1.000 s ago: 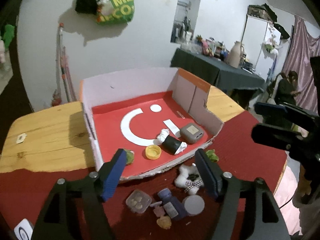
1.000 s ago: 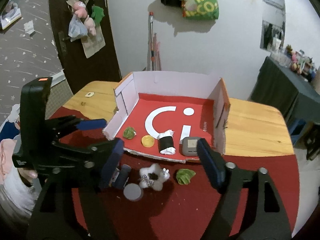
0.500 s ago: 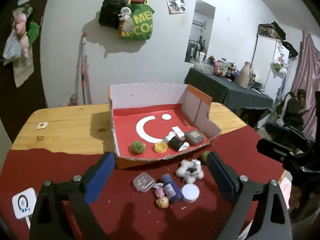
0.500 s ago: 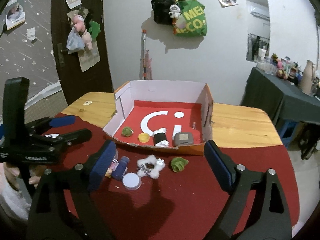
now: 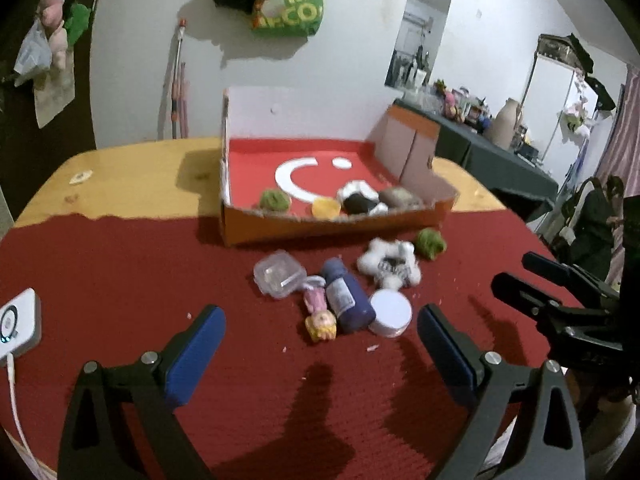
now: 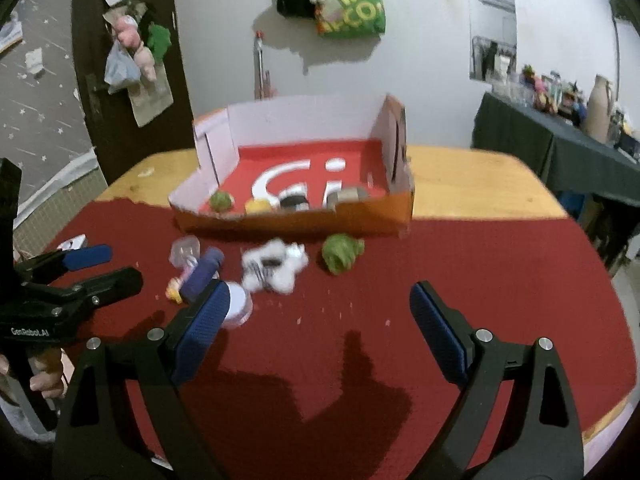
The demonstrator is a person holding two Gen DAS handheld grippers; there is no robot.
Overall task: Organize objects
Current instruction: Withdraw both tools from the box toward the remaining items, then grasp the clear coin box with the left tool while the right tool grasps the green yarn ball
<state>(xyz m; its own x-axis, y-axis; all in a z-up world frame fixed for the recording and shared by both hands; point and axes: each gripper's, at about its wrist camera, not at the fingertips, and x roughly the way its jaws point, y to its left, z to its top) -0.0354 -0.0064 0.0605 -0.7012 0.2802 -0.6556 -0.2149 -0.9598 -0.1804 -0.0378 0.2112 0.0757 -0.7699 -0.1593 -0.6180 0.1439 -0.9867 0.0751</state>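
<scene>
An open cardboard box point(image 5: 332, 228) with a red floor holds a green ball, a yellow cap point(image 5: 326, 206), a black-and-white roll and a grey device. In front of it, on the red cloth, lie a clear case point(image 5: 278, 274), a blue bottle point(image 5: 346, 296), a small doll point(image 5: 320, 318), a white lid point(image 5: 390, 312), a white plush point(image 5: 390, 264) and a green ball point(image 5: 430, 242). My left gripper point(image 5: 320, 312) hovers just short of this pile, its jaws opening and holding nothing. My right gripper point(image 6: 320, 288) stands open and empty near the plush point(image 6: 276, 266) and the green ball point(image 6: 340, 254).
A white device point(image 5: 18, 322) with a cable lies at the cloth's left edge. Bare wooden tabletop point(image 5: 132, 176) flanks the box. A dark side table point(image 5: 500, 152) with clutter and a person point(image 5: 596, 216) are at the far right. A hand point(image 6: 44, 380) holds the left gripper.
Both grippers have drawn back from the box and sunk toward the cloth. Their jaws have spread wider. The loose pile now lies just ahead of the left fingertips.
</scene>
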